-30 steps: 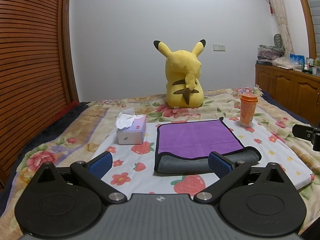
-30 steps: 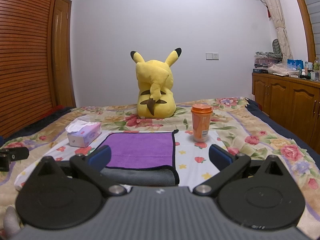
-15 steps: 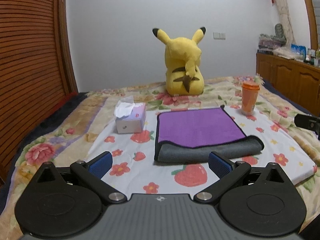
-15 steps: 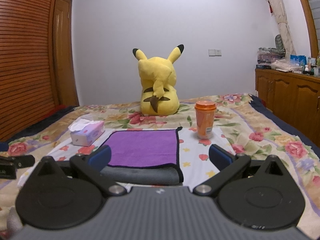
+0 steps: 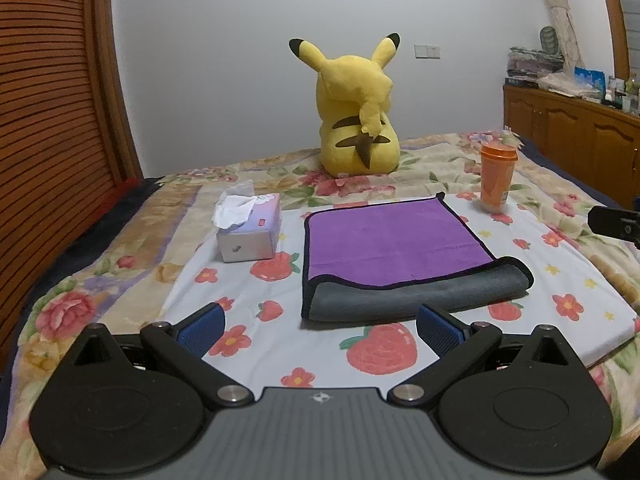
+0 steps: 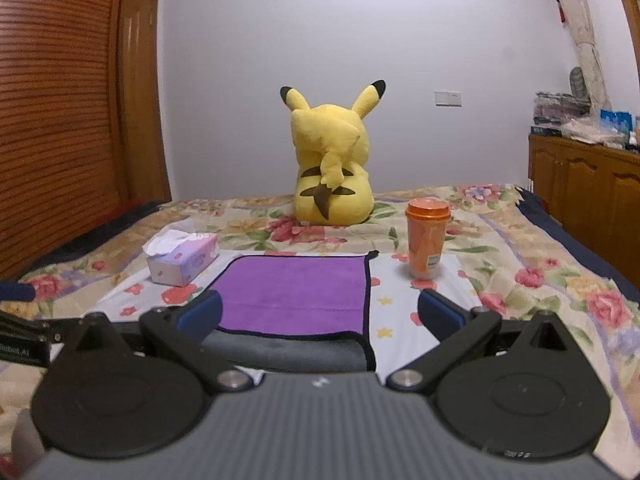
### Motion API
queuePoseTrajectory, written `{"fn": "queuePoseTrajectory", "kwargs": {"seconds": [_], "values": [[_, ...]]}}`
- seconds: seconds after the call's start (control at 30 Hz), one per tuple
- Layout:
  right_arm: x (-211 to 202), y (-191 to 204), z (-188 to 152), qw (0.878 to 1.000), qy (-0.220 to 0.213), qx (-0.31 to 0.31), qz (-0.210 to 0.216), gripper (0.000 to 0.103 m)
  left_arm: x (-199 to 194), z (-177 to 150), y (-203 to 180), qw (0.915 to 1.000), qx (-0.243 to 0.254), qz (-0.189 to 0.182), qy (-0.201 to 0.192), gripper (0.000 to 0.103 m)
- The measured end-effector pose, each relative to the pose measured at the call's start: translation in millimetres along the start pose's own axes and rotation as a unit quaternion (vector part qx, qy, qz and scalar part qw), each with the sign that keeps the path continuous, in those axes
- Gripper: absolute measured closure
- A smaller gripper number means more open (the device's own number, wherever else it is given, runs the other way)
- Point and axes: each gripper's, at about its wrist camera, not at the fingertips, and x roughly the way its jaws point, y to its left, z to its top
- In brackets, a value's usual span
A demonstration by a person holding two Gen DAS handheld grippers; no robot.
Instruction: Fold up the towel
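Note:
A towel (image 5: 392, 240), purple on top and grey underneath with a black hem, lies folded on the bed; its grey fold runs along the near edge. It also shows in the right wrist view (image 6: 296, 292). My left gripper (image 5: 320, 328) is open and empty, just short of the towel's near left corner. My right gripper (image 6: 320, 314) is open and empty, low over the towel's near right part. The right gripper's tip (image 5: 616, 222) shows at the right edge of the left wrist view.
A tissue box (image 5: 250, 228) stands left of the towel and an orange cup (image 5: 497, 178) at its far right corner. A yellow plush toy (image 5: 356, 120) sits behind. A flowered cloth (image 5: 248, 344) covers the bed. A wooden cabinet (image 5: 576, 140) stands at right.
Both grippers have stayed open. The left gripper has risen and tilted down a little, so the towel sits further ahead of it. The right gripper has moved slightly closer to the towel.

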Motion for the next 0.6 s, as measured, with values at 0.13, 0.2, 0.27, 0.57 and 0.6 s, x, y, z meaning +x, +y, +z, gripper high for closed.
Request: {"fn": "queuePoseTrajectory", "kwargs": {"seconds": [0.13,0.2,0.27,0.57,0.6], "values": [[9,-3,2,1.0,0.01,-0.012,-0.001,0.0,11,4,2,0.9999,0.001,-0.006,0.009,0.0],[14,-5,4,1.0,0.016,-0.015,-0.001,0.0,15,7,4,0.9998,0.0,-0.012,0.014,0.0],[19,-6,5,1.0,0.023,-0.019,0.003,0.0,20,9,5,0.9996,-0.002,-0.019,0.02,0.0],[44,-6,7,0.998,0.046,-0.045,0.024,0.0,45,15,10,0.9993,0.006,-0.015,0.032,0.0],[47,-7,6,0.998,0.05,-0.043,0.025,0.0,49,16,10,0.9993,0.006,-0.015,0.033,0.0]]}}
